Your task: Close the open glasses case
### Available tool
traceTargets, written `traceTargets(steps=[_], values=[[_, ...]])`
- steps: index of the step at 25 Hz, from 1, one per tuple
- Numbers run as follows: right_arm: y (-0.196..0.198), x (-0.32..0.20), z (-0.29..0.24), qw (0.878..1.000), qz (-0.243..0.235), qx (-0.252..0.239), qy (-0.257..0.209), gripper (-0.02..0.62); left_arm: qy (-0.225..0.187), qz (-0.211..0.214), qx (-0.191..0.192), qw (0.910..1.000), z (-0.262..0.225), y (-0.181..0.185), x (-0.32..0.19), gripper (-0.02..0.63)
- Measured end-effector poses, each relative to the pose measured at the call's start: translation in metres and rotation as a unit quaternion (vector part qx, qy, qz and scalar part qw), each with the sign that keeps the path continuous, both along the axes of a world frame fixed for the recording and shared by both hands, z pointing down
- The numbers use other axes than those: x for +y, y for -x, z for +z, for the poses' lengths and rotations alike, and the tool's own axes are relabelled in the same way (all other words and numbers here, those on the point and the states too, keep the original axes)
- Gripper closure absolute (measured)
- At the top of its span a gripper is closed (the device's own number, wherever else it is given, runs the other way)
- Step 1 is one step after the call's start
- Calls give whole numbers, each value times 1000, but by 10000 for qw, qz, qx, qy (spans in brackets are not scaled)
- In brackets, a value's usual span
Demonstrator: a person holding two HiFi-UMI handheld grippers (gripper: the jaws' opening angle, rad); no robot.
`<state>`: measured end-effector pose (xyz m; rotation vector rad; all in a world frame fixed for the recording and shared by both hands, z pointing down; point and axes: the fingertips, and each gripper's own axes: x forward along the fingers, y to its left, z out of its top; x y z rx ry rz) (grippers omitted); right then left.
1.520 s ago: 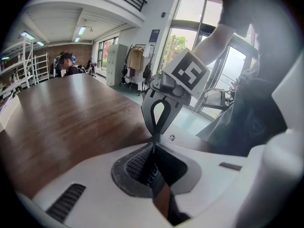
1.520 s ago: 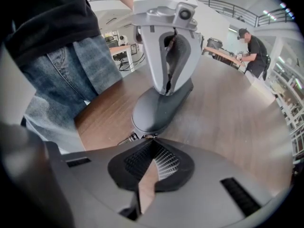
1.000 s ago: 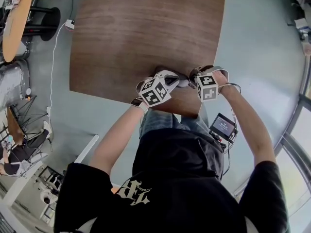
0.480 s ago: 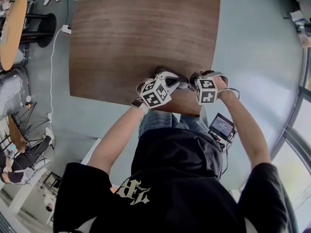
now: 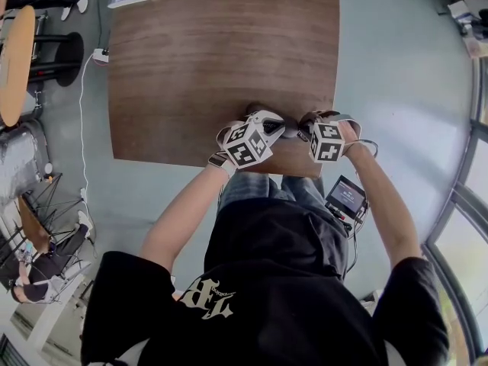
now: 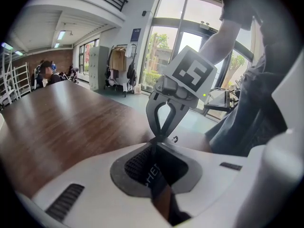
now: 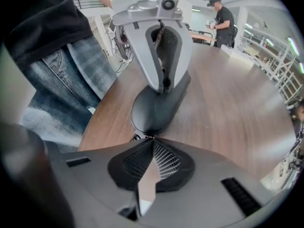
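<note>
One big wooden tabletop (image 5: pixel 213 52) is taking up most of the head view. The glasses case (image 7: pixel 159 103) is lying flat on it right by the near edge, just in front of the person, between the two sets of tongs.

It's looking like a dark, smooth hard-shell case, so I'm guessing it's light, stiff and a bit slippery. It's going to skate on the wood rather than flex, and with the edge so near that's worth minding. I'm thinking the place to work it is the top of the lid, on the side away from the hinge, with the other tongs bracing an end so it isn't sliding. From the right gripper view I'm not seeing any gap along the shell, so it's looking closed or all but closed already.

Now the smaller bits. The left tongs (image 7: pixel 165 84) are pinched together with nothing held between them, and the tips seem to be pressing on the top of the case. The right tongs (image 7: pixel 153 137) are likewise closed up and gripping nothing, with the tips sitting right against the near end of the case.

Compared with a second ago, hardly anything is changing. Both tongs and the case are sitting in the same spot by the near edge. It's mostly the head camera drifting a bit, so the tabletop is sliding slightly in the frame.
</note>
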<state>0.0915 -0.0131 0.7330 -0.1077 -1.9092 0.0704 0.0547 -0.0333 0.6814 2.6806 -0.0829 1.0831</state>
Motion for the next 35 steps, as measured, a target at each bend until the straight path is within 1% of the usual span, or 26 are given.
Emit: traceTargets(steps=[3,6,12,14,16,19,22,26,29,35], values=[[-3,-3,4,9998,172,-82,-27,606,-1,36,9,10000,2,-5,-2,584],[-8,-7,3,9996,226,-162,-80,605,2,75,12,10000,1,-10,-5,584],[-17,-9,8,9996,124,-232,-61,595,8,100,6,9999,2,-21,-7,586],[-23,-10,7,9996,73,-244,-92,607,-10,99,5,10000,4,-25,-6,585],[-25,-9,6,9997,-58,-189,-167,609,-29,100,9,9999,4,-26,-6,585],[-32,-6,5,9989,-369,64,-282,609,-55,107,19,9999,4,-30,-6,585],[-38,-3,4,9979,-513,294,-249,610,-55,120,19,9999,6,-34,-6,585],[-38,4,3,9985,-391,375,15,610,-160,228,58,9996,6,-33,-4,584],[-36,8,3,9991,-197,333,188,609,-178,307,71,9993,6,-32,-2,584],[-34,16,0,9988,125,291,371,609,-215,479,105,9986,8,-30,-1,584]])
